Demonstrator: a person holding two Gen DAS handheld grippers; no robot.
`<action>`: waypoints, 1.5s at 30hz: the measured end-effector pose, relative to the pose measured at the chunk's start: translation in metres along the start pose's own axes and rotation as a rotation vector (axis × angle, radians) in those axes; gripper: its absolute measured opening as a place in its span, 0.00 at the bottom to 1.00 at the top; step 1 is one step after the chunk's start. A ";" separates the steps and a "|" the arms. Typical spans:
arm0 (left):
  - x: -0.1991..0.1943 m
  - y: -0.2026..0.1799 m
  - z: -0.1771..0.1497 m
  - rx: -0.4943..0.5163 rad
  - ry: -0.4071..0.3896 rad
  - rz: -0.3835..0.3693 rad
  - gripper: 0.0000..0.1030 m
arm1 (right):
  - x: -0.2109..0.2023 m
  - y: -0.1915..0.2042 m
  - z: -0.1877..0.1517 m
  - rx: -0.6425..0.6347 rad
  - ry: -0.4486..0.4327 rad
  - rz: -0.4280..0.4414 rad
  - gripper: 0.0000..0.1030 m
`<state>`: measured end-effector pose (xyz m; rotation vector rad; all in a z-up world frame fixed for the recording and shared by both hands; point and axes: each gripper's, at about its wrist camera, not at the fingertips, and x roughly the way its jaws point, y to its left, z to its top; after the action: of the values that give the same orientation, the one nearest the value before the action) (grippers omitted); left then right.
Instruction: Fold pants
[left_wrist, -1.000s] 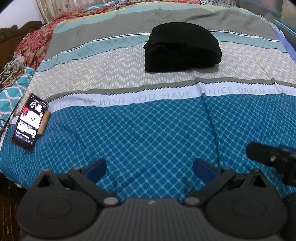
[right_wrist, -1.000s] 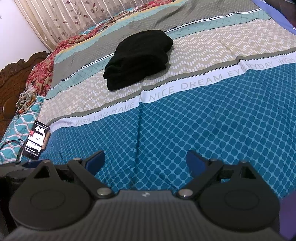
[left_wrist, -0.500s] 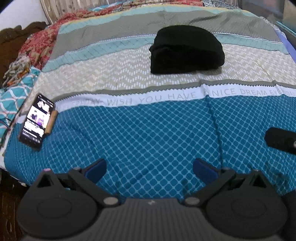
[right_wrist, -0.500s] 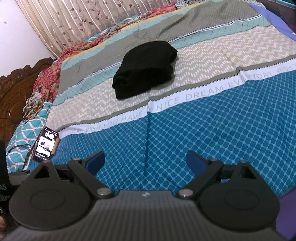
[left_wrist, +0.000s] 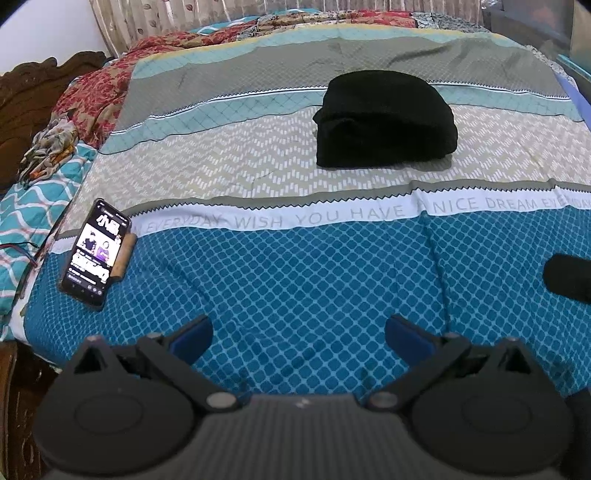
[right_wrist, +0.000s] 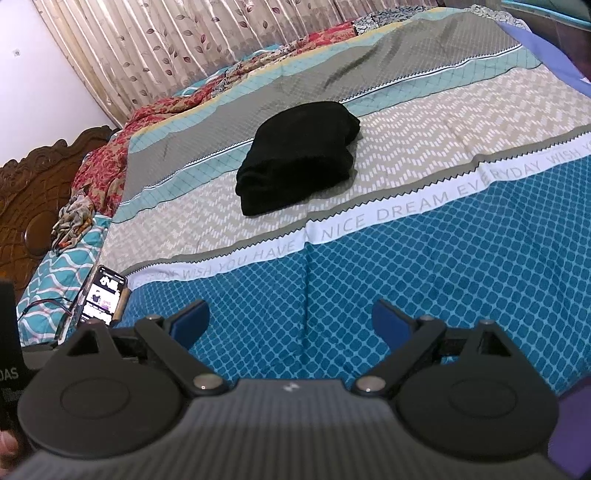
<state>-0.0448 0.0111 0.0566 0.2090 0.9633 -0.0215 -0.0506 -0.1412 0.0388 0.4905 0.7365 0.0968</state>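
Change: both cameras have been raised and drawn back; more curtain (right_wrist: 155, 48) and headboard (right_wrist: 33, 192) are seen.
Left wrist view: left gripper (left_wrist: 298, 334) is held spread wide, empty, above the blue bedsheet (left_wrist: 295, 280); folded black pants (left_wrist: 384, 120) lie well beyond; a phone (left_wrist: 95, 252) lies at left.
Right wrist view: right gripper (right_wrist: 291, 322) is likewise spread, empty; pants (right_wrist: 299, 157) rest on the beige band.

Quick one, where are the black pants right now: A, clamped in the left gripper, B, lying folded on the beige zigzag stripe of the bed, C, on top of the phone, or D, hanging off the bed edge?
B: the black pants lie as a folded bundle on the bedspread, untouched by either gripper.
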 end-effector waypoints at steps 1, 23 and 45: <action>-0.002 0.001 0.001 0.001 -0.001 0.004 1.00 | -0.002 0.002 0.001 -0.004 -0.005 -0.004 0.93; -0.018 0.000 0.005 0.024 -0.023 0.058 1.00 | -0.012 0.011 0.001 -0.046 -0.077 -0.013 0.94; -0.013 0.002 0.001 0.029 -0.023 0.081 1.00 | -0.010 0.013 -0.003 -0.046 -0.083 -0.026 0.94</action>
<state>-0.0511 0.0122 0.0684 0.2737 0.9314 0.0364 -0.0595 -0.1312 0.0490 0.4382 0.6582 0.0689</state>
